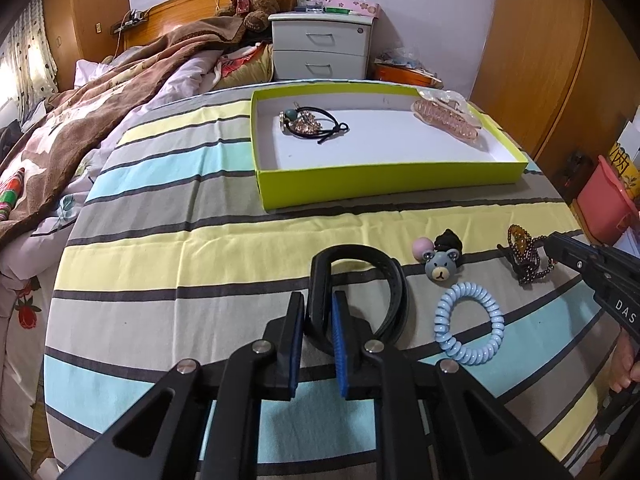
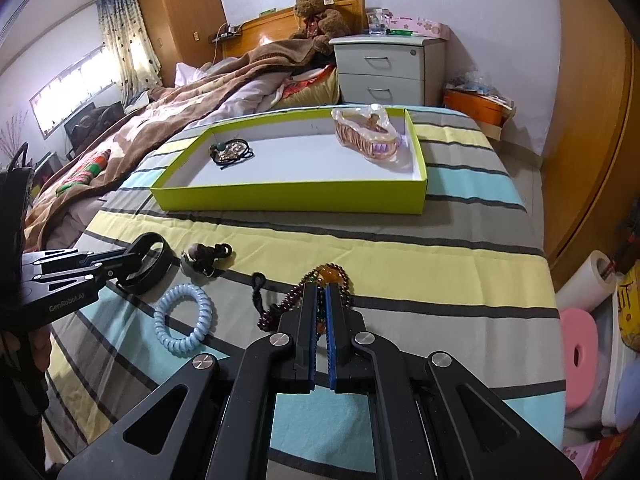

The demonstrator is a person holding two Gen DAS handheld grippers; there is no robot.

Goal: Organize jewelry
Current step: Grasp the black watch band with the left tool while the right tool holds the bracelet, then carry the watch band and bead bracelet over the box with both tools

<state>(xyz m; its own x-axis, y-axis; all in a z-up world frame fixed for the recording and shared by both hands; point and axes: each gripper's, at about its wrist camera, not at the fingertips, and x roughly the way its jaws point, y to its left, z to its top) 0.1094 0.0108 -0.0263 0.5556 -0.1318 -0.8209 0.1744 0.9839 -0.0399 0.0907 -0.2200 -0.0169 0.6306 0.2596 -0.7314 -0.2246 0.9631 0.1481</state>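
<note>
Left wrist view: left gripper (image 1: 317, 312) fingers clenched on black wristband (image 1: 360, 280) lying on striped bedsheet (image 1: 180, 240). Blue coil hair tie (image 1: 469, 319) just right of it; bear hair clip (image 1: 440, 266) beyond. Green tray (image 1: 392, 178) further back holds black hair tie (image 1: 316, 124) and pink claw clip (image 1: 446, 120).

Right wrist view: right gripper (image 2: 322, 308) fingers clamped on bead bracelet (image 2: 304, 292) on the bedsheet, near the coil hair tie.

Left gripper (image 1: 316, 308) and right gripper (image 2: 321, 300) (angled downward) clamped.
</note>
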